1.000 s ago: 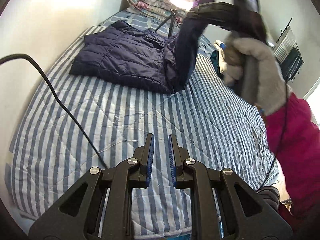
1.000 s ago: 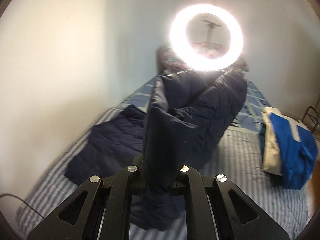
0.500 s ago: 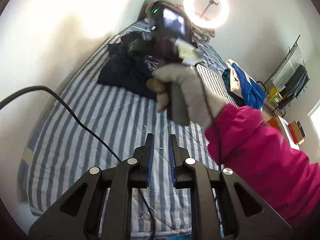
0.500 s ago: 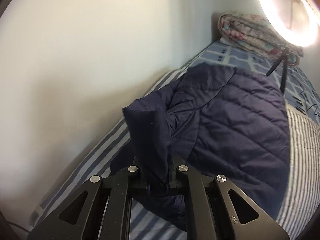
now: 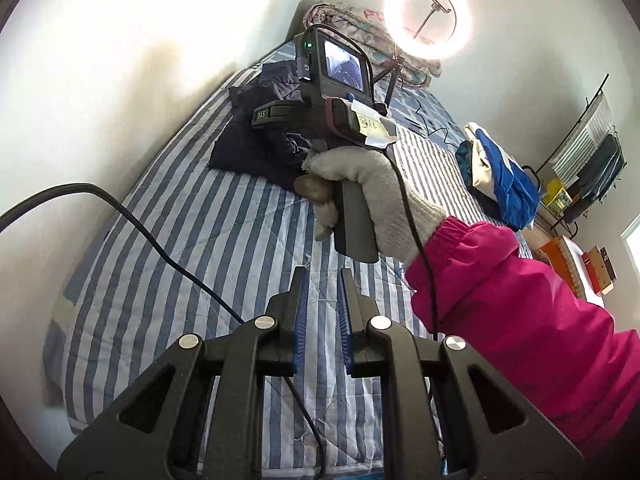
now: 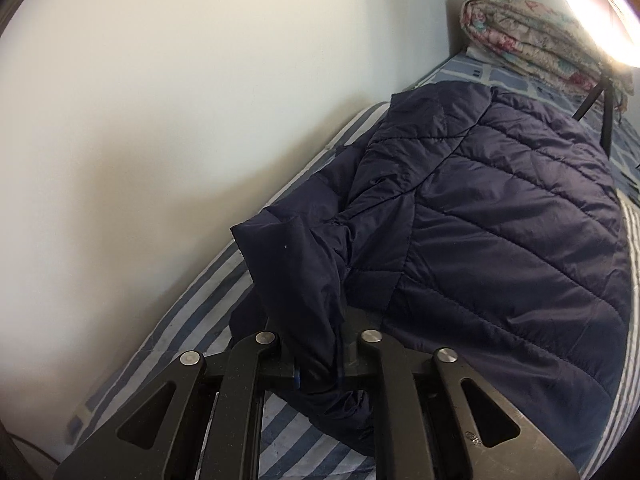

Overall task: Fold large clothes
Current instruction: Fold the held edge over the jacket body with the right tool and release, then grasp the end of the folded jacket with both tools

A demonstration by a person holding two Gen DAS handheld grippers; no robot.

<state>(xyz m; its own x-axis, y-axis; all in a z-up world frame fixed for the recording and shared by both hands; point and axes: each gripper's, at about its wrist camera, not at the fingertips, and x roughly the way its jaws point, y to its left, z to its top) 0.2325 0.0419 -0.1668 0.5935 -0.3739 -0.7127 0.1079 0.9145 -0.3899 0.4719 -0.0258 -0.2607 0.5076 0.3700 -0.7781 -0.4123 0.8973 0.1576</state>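
Observation:
A dark navy quilted jacket lies on the blue-and-white striped bed, near the wall. My right gripper is shut on the jacket's sleeve and holds it over the jacket's left side. In the left wrist view the right gripper's body sits in a gloved hand above the jacket. My left gripper is empty, its blue-padded jaws slightly apart, hovering above the middle of the bed.
A wall runs along the bed's left side. A rolled floral quilt and a ring light on a tripod stand at the bed's head. A blue-and-white garment pile lies at the bed's right edge. A black cable crosses the bed.
My right gripper has carried the sleeve down and left across the jacket, toward the wall side. My left gripper has pulled back and tilted up, still empty.

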